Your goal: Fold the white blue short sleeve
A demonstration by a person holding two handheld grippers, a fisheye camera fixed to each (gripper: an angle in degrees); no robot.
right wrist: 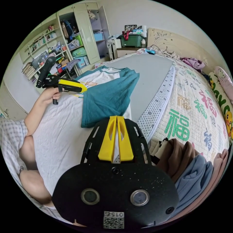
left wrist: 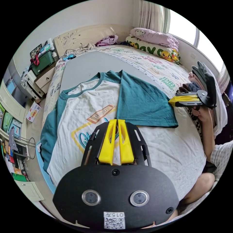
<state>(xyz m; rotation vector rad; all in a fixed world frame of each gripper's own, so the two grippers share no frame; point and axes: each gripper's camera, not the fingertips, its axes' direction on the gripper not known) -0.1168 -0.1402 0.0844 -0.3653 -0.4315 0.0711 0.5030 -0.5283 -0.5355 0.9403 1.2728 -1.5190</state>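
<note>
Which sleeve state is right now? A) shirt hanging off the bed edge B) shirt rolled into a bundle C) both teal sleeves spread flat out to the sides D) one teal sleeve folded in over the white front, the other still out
D: one teal sleeve lies folded over the shirt front; the other sleeve lies out at the side.

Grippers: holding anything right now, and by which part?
Nothing held. Left gripper and right gripper both have jaws shut and empty above the white-and-teal short-sleeve shirt.
</note>
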